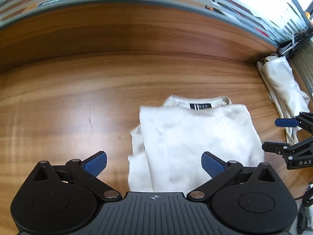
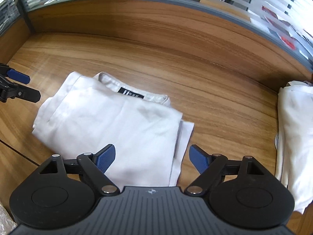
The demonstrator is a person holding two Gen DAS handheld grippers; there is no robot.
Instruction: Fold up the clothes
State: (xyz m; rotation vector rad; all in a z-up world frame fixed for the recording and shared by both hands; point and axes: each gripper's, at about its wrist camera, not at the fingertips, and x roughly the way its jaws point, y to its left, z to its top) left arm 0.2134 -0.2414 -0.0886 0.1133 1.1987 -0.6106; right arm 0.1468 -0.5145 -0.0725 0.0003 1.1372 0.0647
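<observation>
A white shirt (image 1: 193,137) lies folded into a rough rectangle on the wooden table (image 1: 78,90), its collar and black neck label (image 1: 200,106) at the far end. It also shows in the right wrist view (image 2: 117,125). My left gripper (image 1: 154,162) is open and empty, hovering over the shirt's near left edge. My right gripper (image 2: 152,158) is open and empty above the shirt's near right edge. Each gripper shows in the other's view: the right gripper (image 1: 273,135) at the right edge, the left gripper (image 2: 31,86) at the left edge.
A second pile of white clothes (image 1: 281,90) lies at the table's right end, also in the right wrist view (image 2: 295,137). A wooden back panel (image 2: 156,23) with frosted striped glass above bounds the far side.
</observation>
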